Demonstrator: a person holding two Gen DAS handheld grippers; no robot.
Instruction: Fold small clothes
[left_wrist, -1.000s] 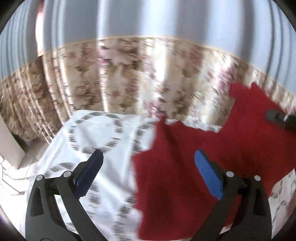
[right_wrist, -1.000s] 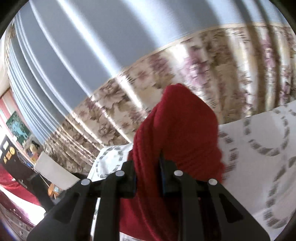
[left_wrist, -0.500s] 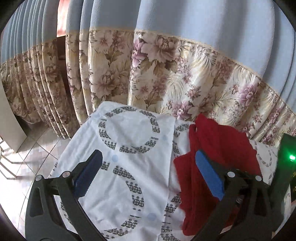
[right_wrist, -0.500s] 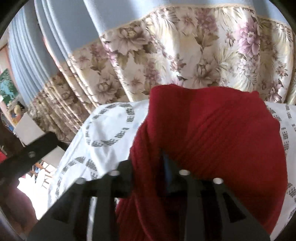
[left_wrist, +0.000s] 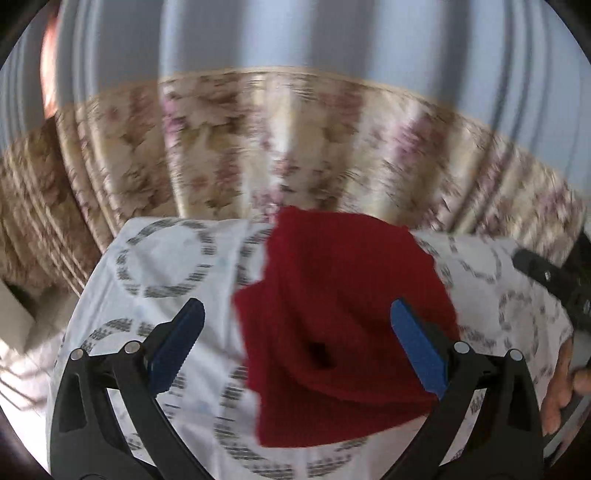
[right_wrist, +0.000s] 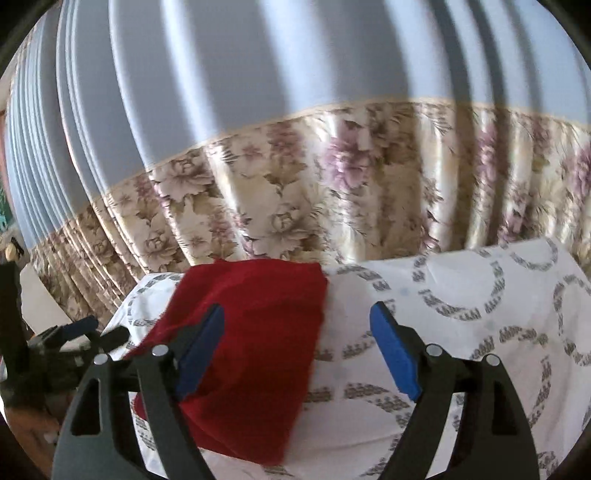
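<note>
Right gripper (right_wrist: 295, 350) jaws are opening, having let go the red garment (right_wrist: 251, 339), which now lies folded on the patterned sheet (right_wrist: 480, 332) at its ten o'clock; left gripper (left_wrist: 295, 350) gapes empty; fold apparently complete

Both grippers are black plastic frames with triangular cut-outs and round silver pivot screws. The left gripper (left_wrist: 295, 339) carries blue ribbed pads (left_wrist: 417, 350) on its fingers. The right gripper (right_wrist: 297, 347) has matching blue pads (right_wrist: 393, 350). A bare hand (left_wrist: 561, 391) wraps a black handle.
</note>
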